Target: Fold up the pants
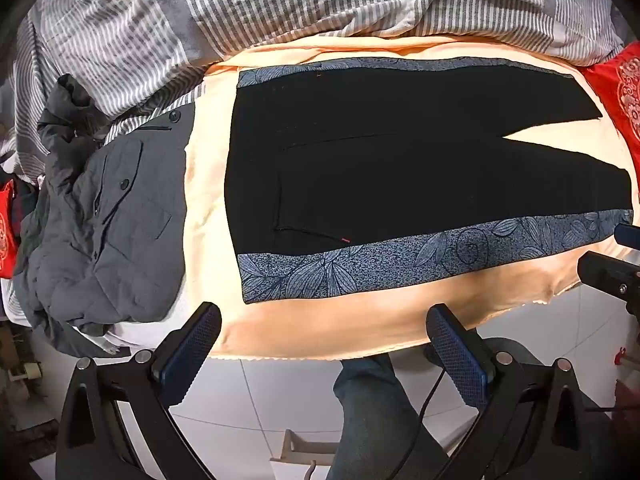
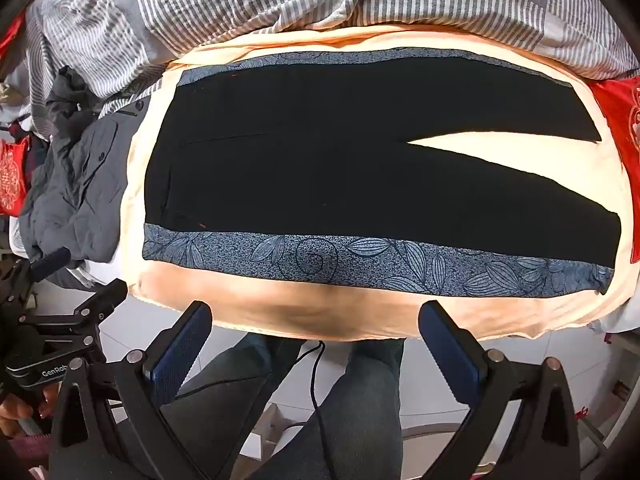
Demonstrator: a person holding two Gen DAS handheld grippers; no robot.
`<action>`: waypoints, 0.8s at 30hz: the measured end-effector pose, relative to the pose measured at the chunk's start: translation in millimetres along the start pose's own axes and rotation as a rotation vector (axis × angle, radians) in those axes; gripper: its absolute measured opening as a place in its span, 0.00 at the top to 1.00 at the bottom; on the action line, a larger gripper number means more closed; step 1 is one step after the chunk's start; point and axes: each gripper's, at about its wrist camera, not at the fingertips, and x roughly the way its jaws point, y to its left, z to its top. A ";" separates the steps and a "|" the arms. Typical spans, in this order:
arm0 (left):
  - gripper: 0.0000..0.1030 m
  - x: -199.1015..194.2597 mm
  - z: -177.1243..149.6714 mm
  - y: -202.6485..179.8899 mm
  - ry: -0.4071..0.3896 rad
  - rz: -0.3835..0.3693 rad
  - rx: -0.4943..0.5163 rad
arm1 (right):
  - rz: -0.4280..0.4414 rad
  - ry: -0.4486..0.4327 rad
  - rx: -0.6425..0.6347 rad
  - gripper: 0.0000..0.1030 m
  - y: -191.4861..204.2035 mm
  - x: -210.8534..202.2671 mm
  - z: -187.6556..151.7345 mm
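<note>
Black pants (image 1: 400, 160) with blue leaf-patterned side stripes (image 1: 400, 264) lie flat and spread on a peach sheet (image 1: 320, 320), waist to the left, two legs splayed to the right. They also show in the right wrist view (image 2: 360, 184). My left gripper (image 1: 324, 324) is open and empty, held above the bed's near edge, short of the pants. My right gripper (image 2: 316, 320) is open and empty, also at the near edge. The right gripper's body shows at the right edge of the left view (image 1: 612, 276); the left gripper's body shows at the left of the right view (image 2: 52, 344).
A grey jacket (image 1: 108, 216) is heaped left of the pants. A striped grey duvet (image 1: 280, 4) is bunched behind them. A red cushion (image 1: 616, 88) lies at the far right. The person's legs (image 2: 352, 400), a black cable and tiled floor are below the bed edge.
</note>
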 end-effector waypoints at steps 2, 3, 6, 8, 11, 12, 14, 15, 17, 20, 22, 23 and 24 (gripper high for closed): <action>0.00 -0.6 -0.8 -0.5 -0.001 0.001 -0.001 | 0.000 0.001 0.000 0.00 0.1 -0.1 0.0; 0.00 -0.8 -1.3 -0.7 -0.001 0.003 -0.003 | 0.000 0.000 0.000 0.00 0.3 -0.1 -0.2; 0.00 -1.1 -0.3 1.1 -0.001 0.004 -0.006 | 0.000 0.000 0.000 0.00 0.0 -0.1 -0.8; 0.00 -2.5 -0.9 2.2 -0.003 0.004 -0.008 | 0.000 0.000 0.000 0.00 0.1 0.1 -0.8; 0.00 -2.3 -2.2 4.1 -0.007 0.016 -0.008 | 0.001 0.001 -0.001 0.00 0.2 -0.5 -1.3; 0.00 -2.6 -2.5 2.7 -0.006 0.017 -0.007 | 0.000 0.001 -0.001 0.00 1.0 -0.7 -1.2; 0.00 -2.3 -2.3 4.7 -0.002 0.004 -0.004 | 0.000 0.000 -0.001 0.00 1.6 -1.1 -1.9; 0.00 -2.2 -1.7 4.8 0.000 0.000 -0.004 | 0.000 0.000 -0.001 0.00 1.6 -1.2 -2.1; 0.00 -2.0 -0.4 3.6 -0.001 0.005 -0.006 | 0.000 0.001 0.000 0.00 1.4 -0.9 -1.2; 0.00 -2.2 -0.8 3.5 -0.001 0.006 -0.007 | 0.000 0.002 0.000 0.00 1.3 -0.8 -1.3; 0.00 -2.1 -1.3 2.9 -0.001 0.007 -0.008 | 0.001 0.002 -0.001 0.00 1.0 -0.4 -1.2; 0.00 -2.2 -1.4 2.8 -0.001 0.007 -0.008 | 0.001 0.003 0.000 0.00 1.3 -0.5 -2.0; 0.00 -2.0 -1.6 2.9 -0.003 0.006 -0.006 | 0.002 0.004 0.000 0.00 2.0 -0.7 -2.4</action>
